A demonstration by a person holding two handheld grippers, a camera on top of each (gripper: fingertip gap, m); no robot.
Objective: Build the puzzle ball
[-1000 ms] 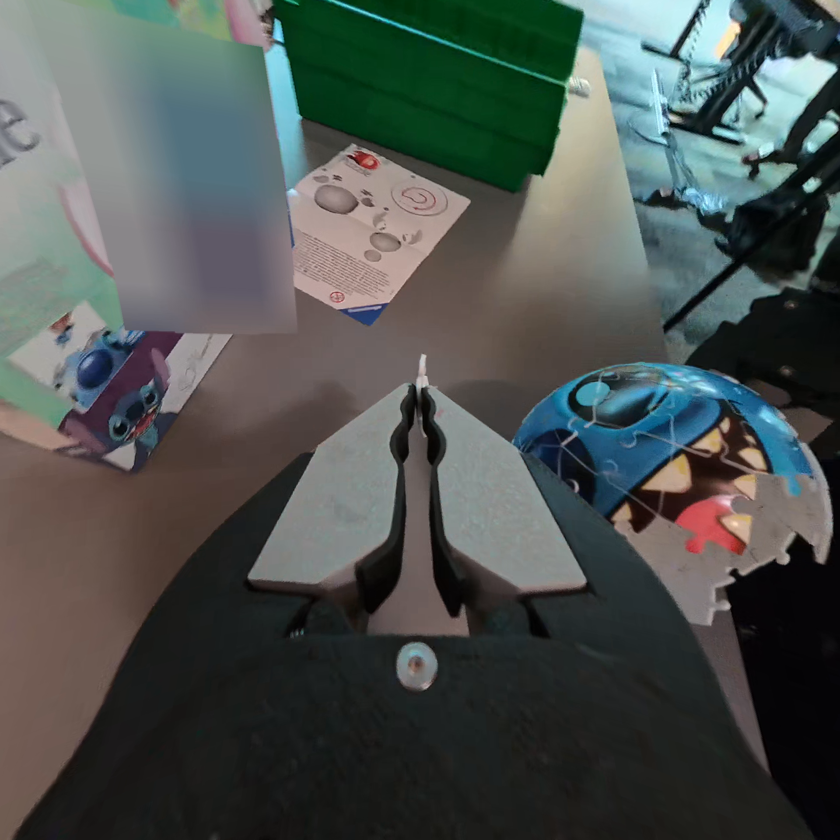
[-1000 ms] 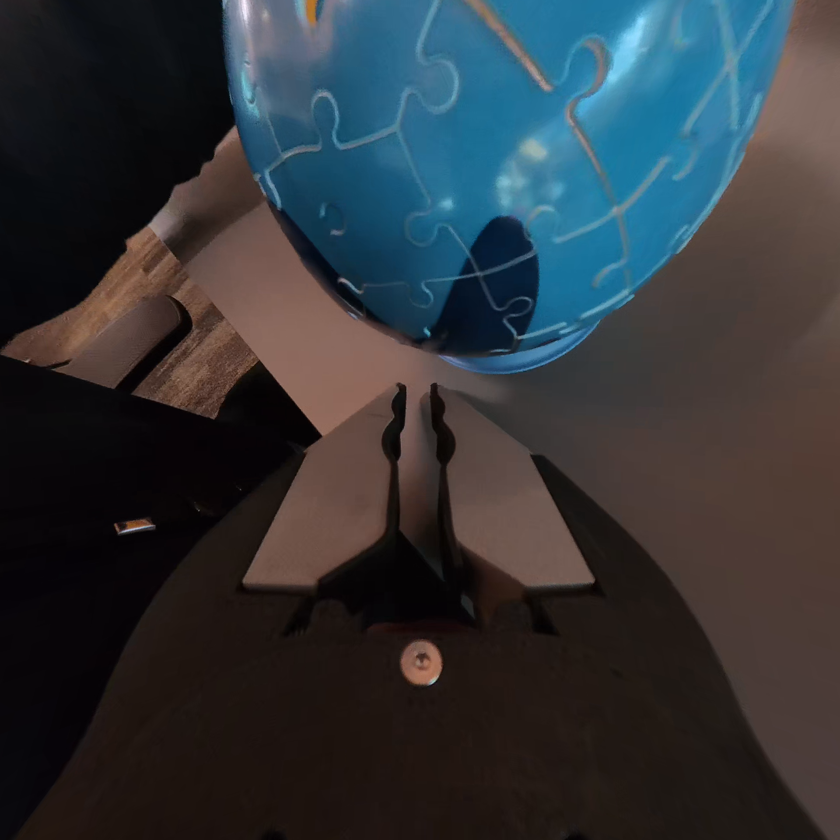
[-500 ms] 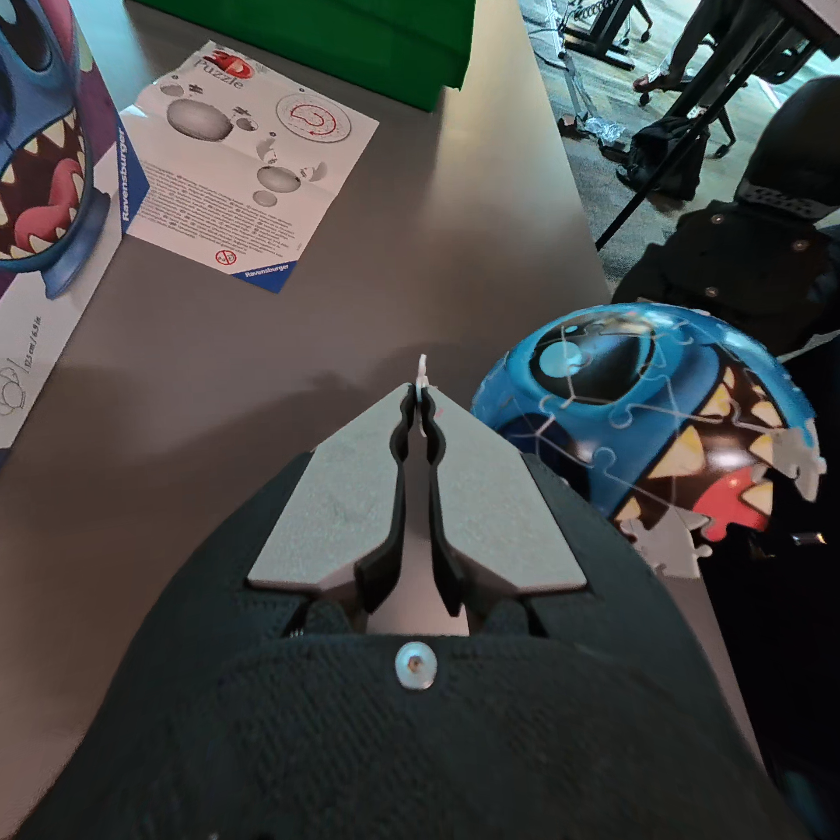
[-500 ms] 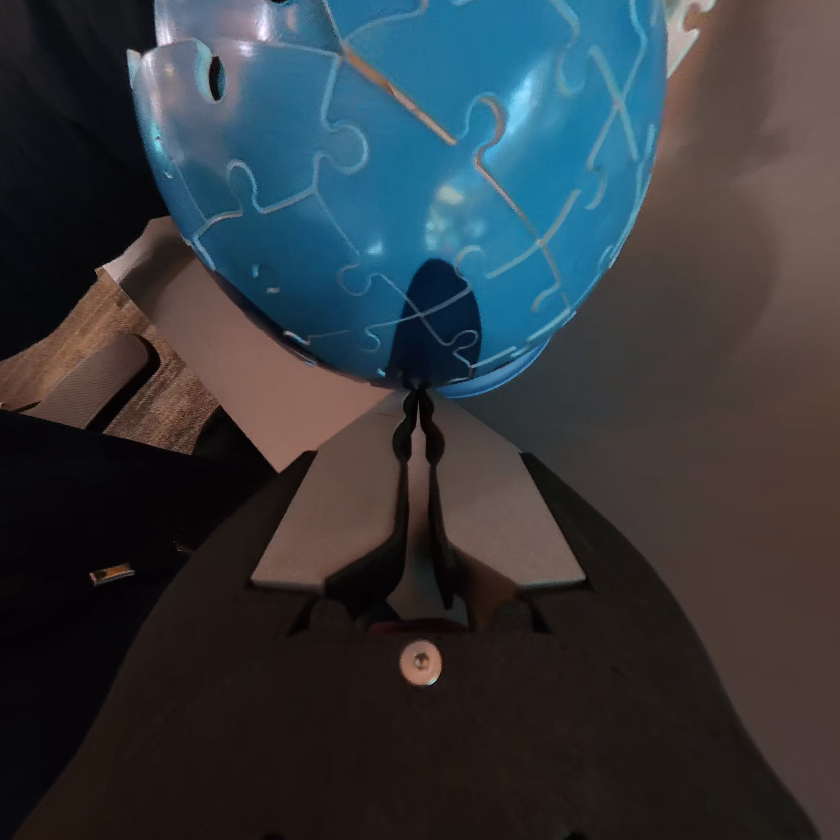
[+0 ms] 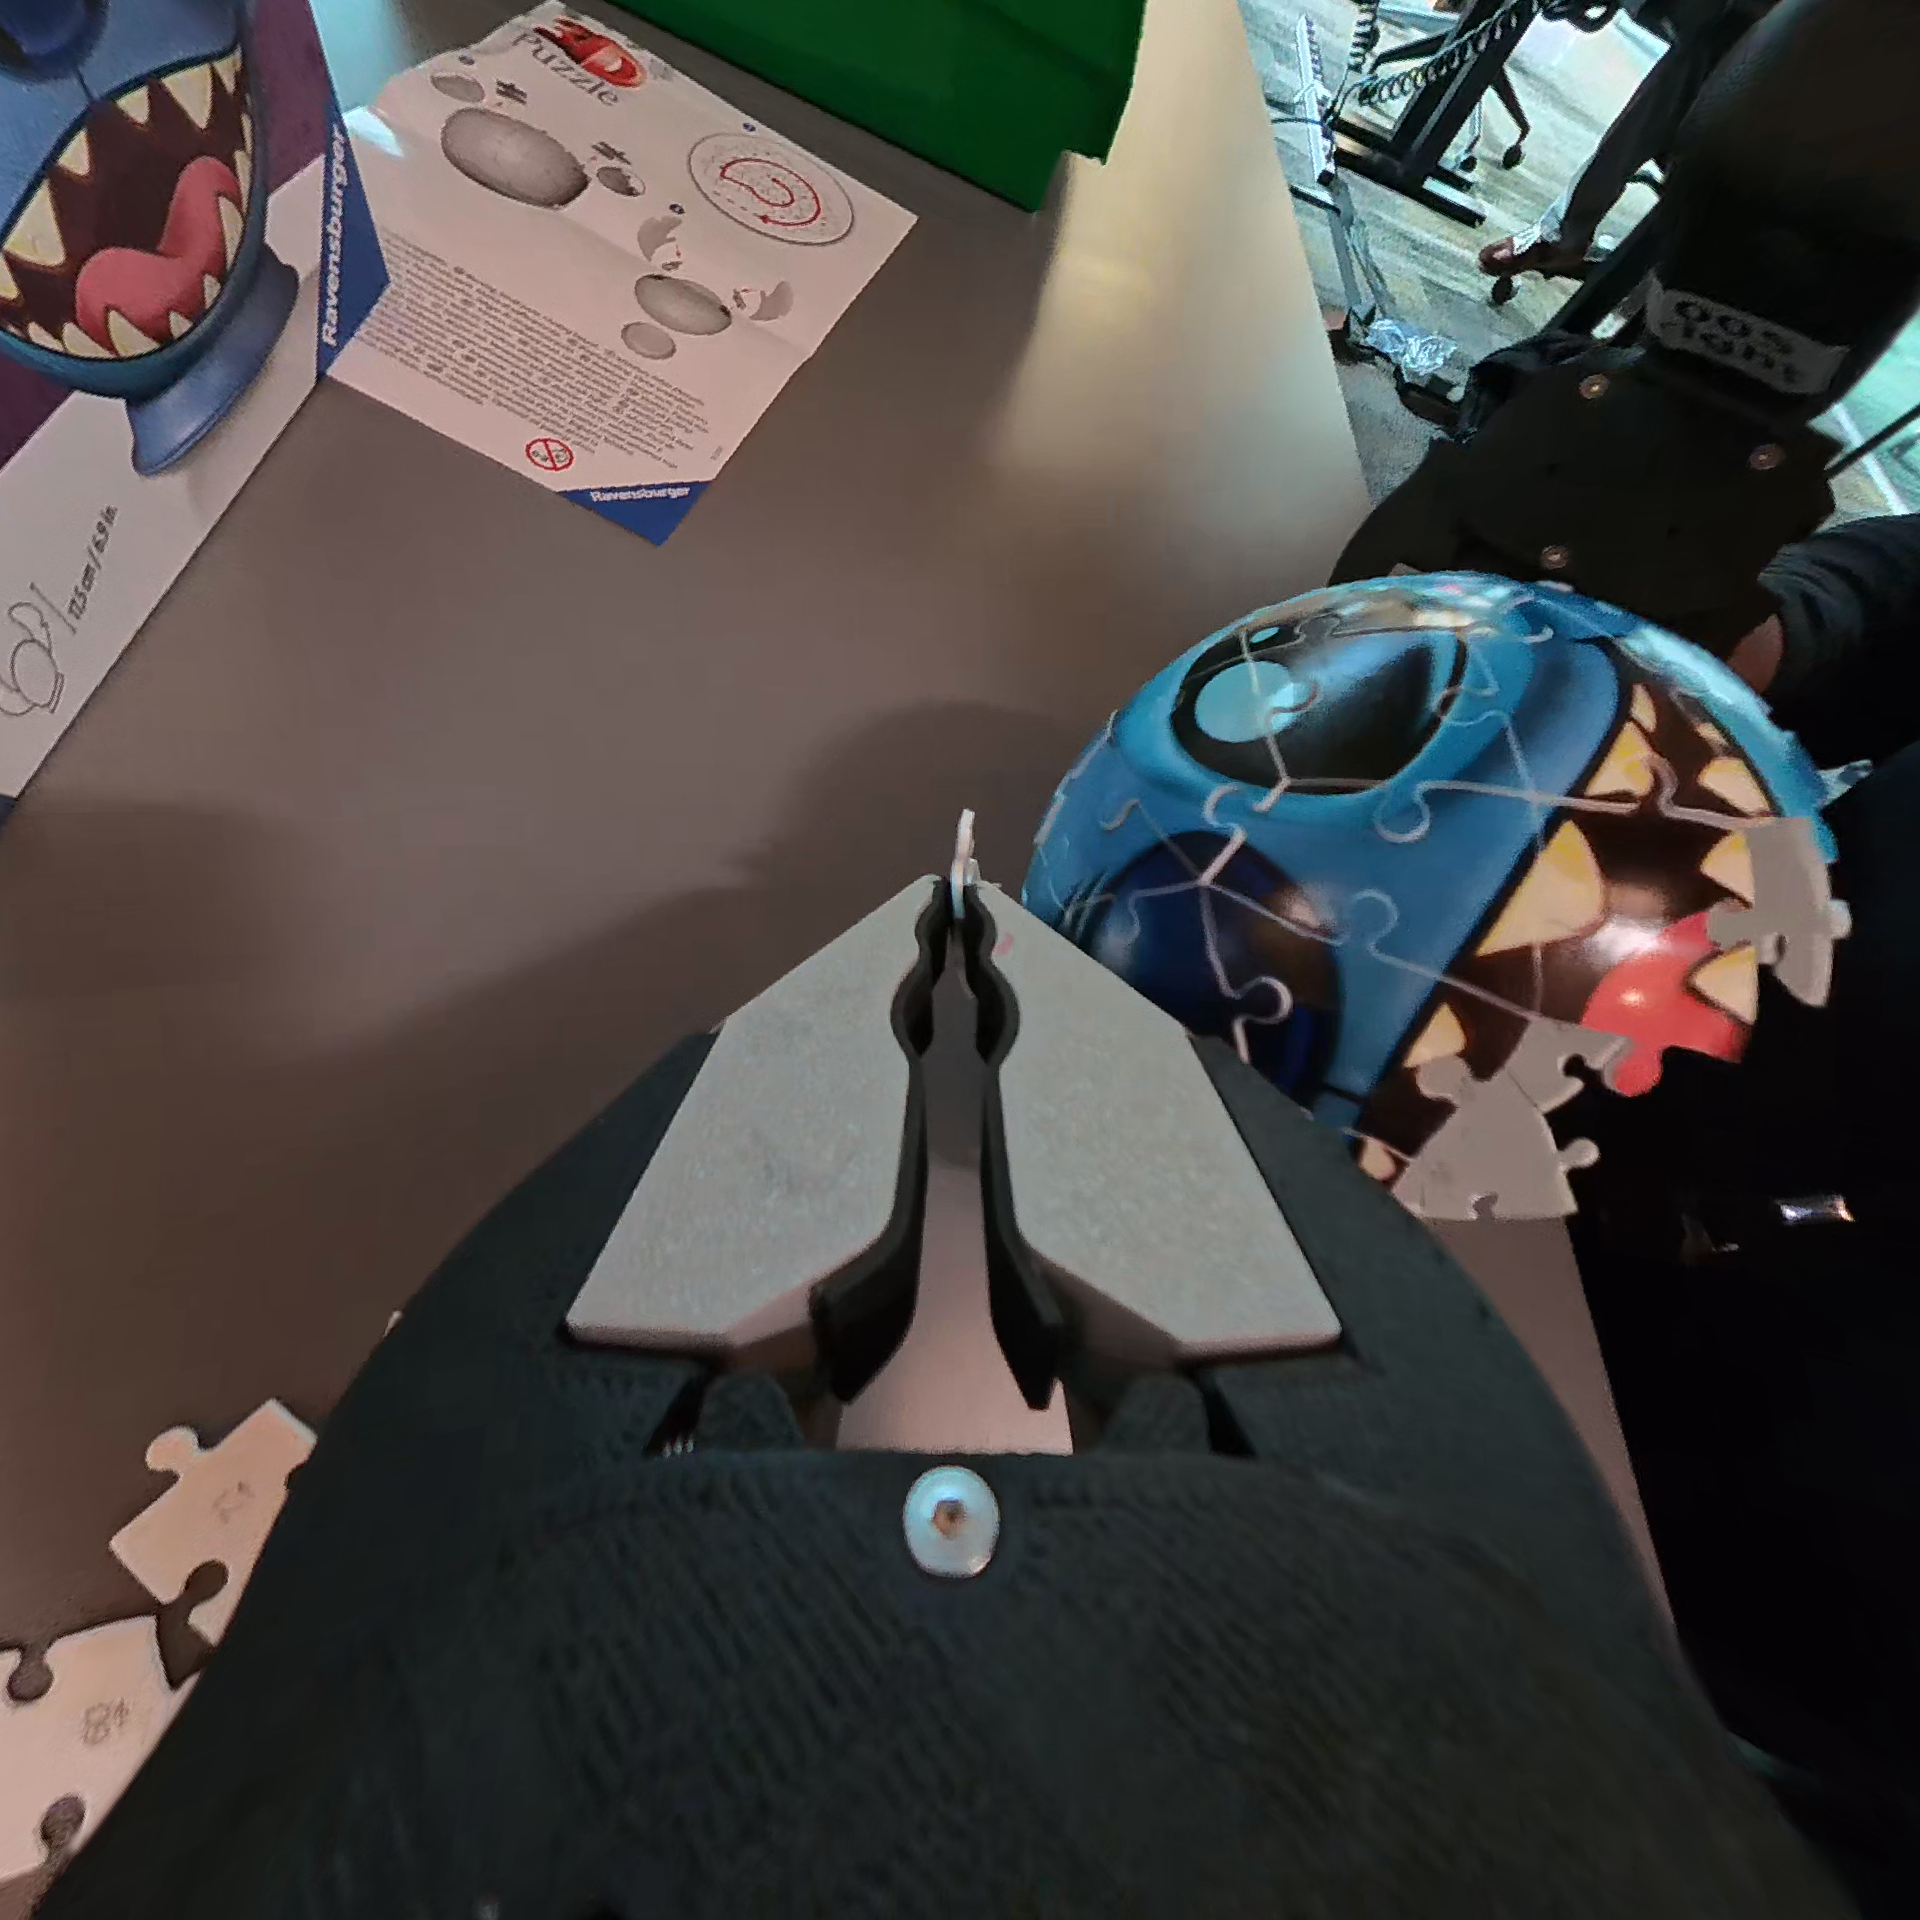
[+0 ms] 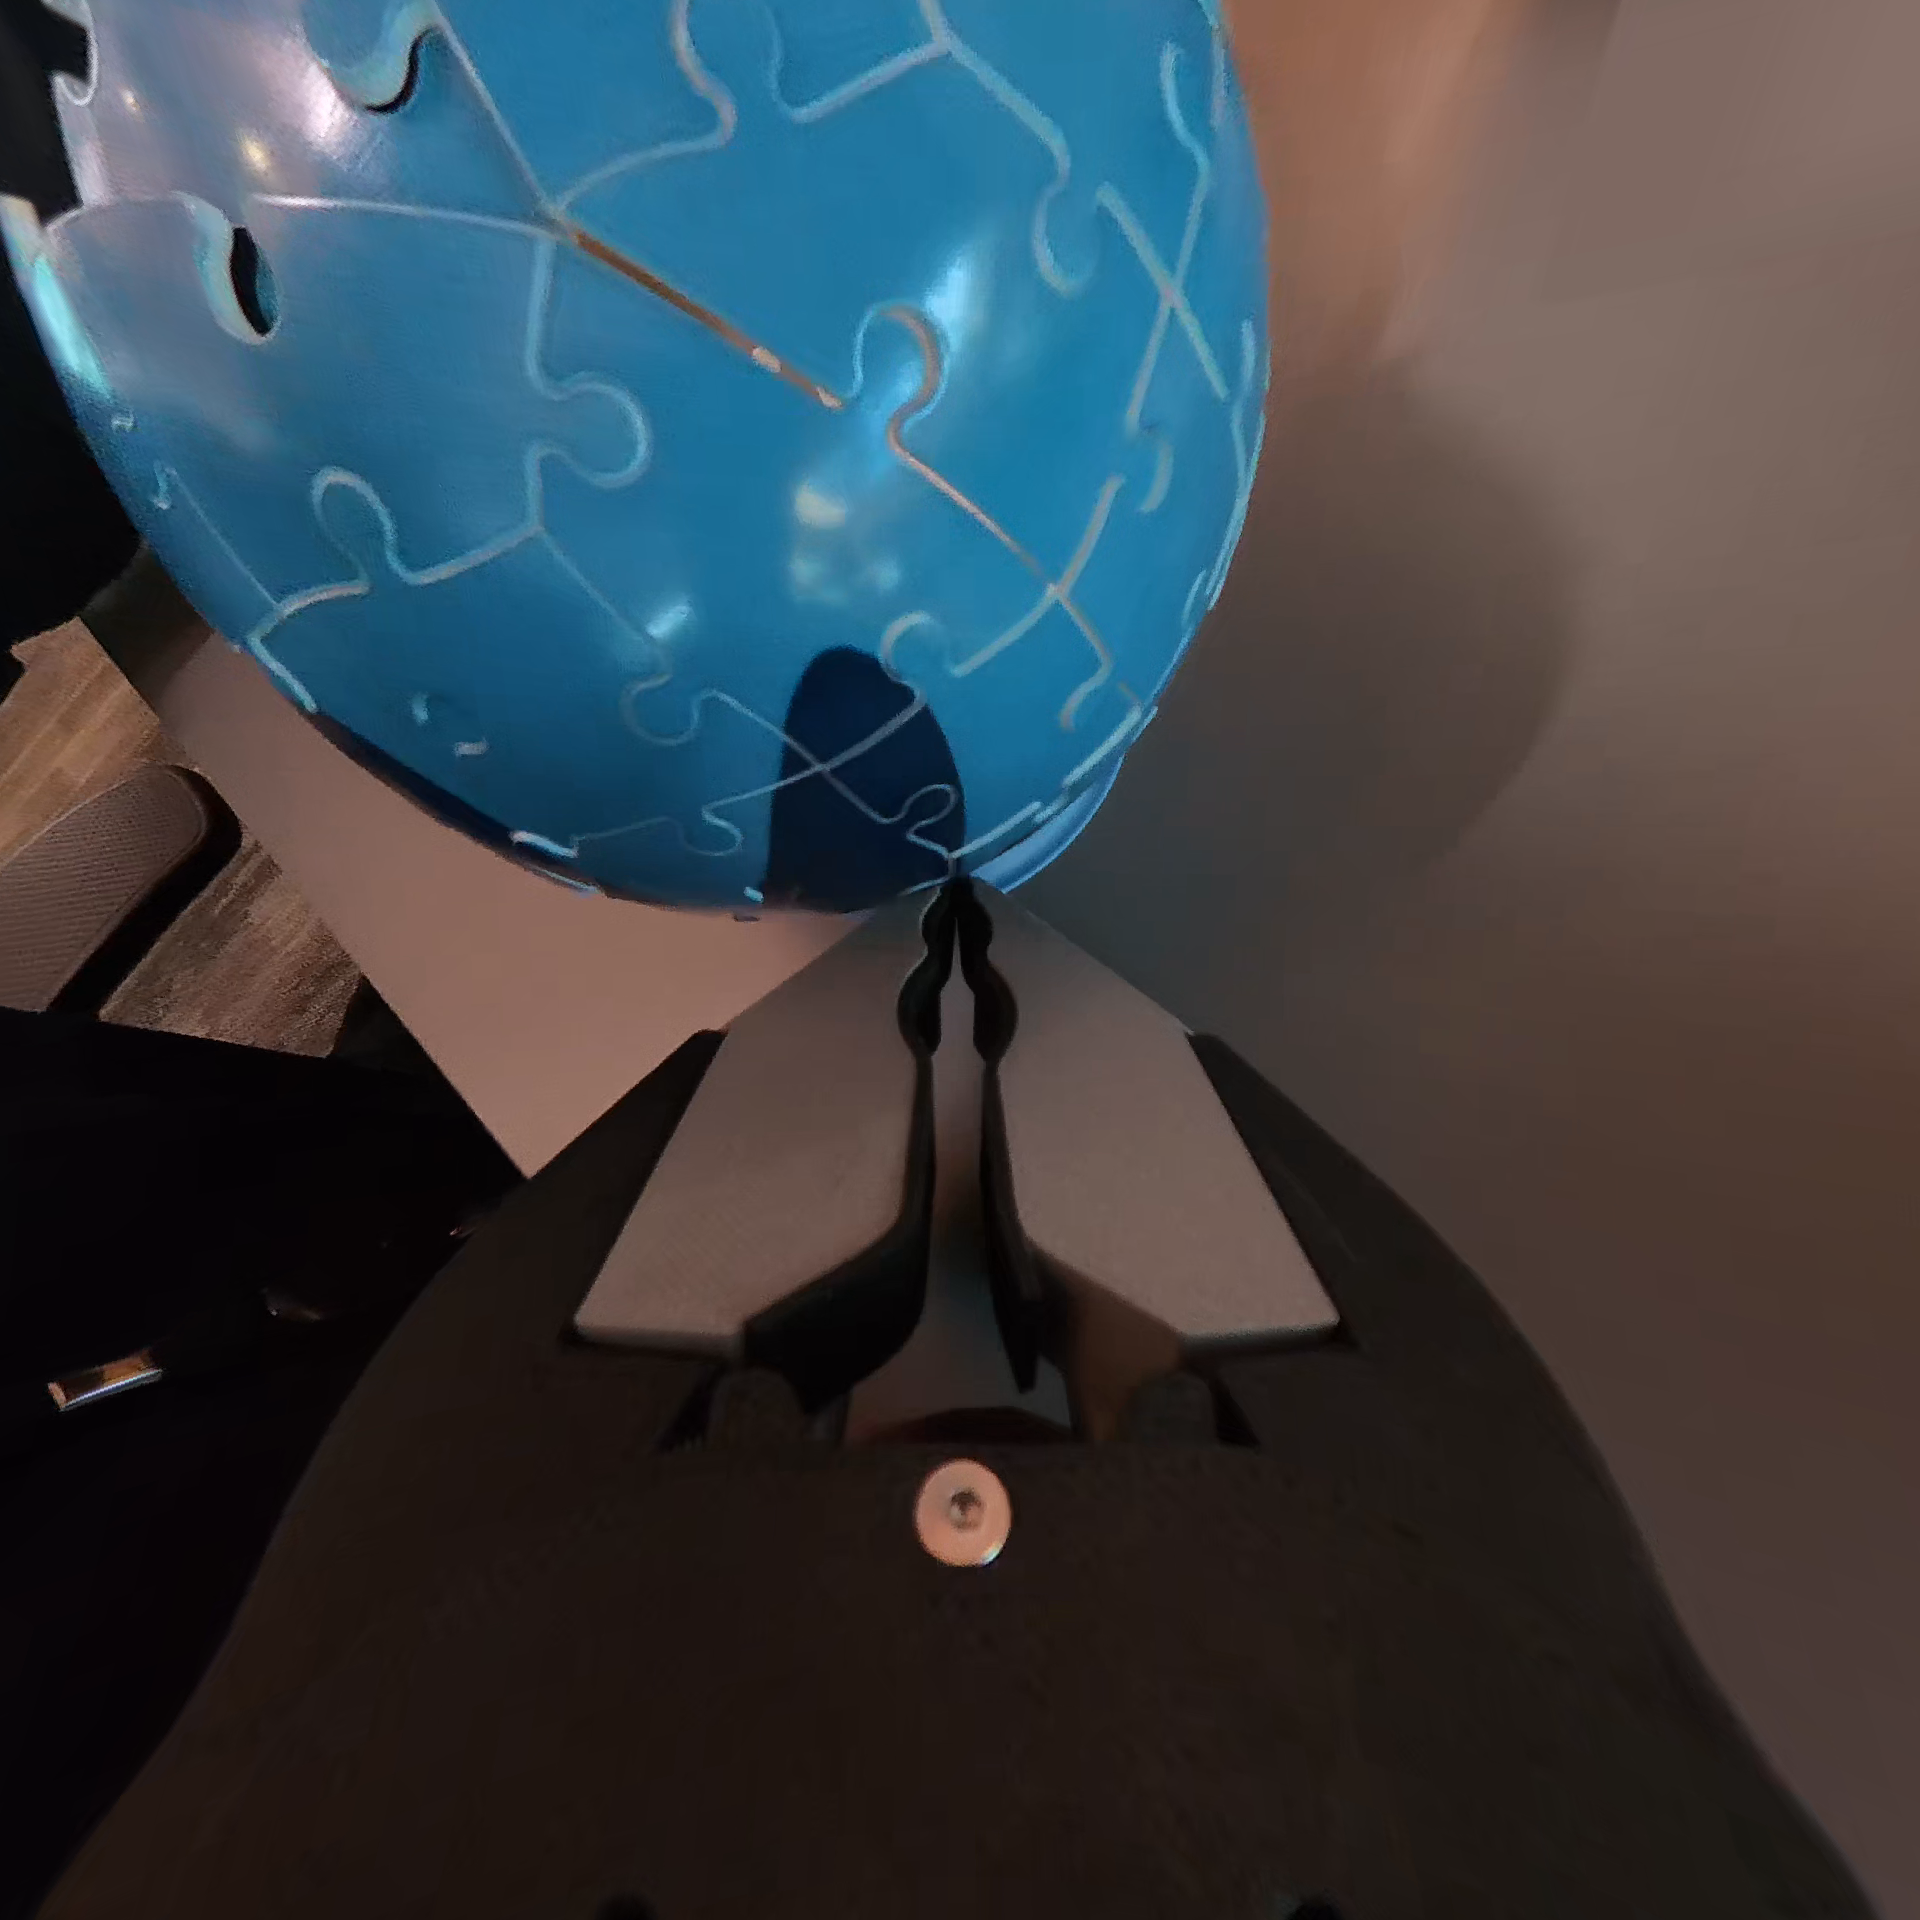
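Observation:
The partly built puzzle ball [image 5: 1403, 883] is blue with a dark eye, teeth and a red tongue, and grey piece backs show at its open edge. It is held above the table's right edge. My left gripper [image 5: 961, 904] is shut on a thin puzzle piece [image 5: 964, 847], seen edge-on as a pale sliver, just left of the ball. In the right wrist view the ball's blue shell [image 6: 675, 468] fills the top, and my right gripper [image 6: 956, 904] is shut on its lower rim.
An instruction sheet [image 5: 623, 270], the puzzle box [image 5: 135, 260] and a green crate [image 5: 935, 83] lie at the table's far left and back. Loose grey pieces [image 5: 208, 1496] lie at the near left. The table edge [image 5: 1340, 416] runs along the right, with floor and stands beyond. Some 12 centimetres of space lies between my two pairs of fingers.
My right gripper has closed onto the ball's lower rim; before, it was slightly open and apart from it. My left gripper has moved nearer the ball, still holding the piece.

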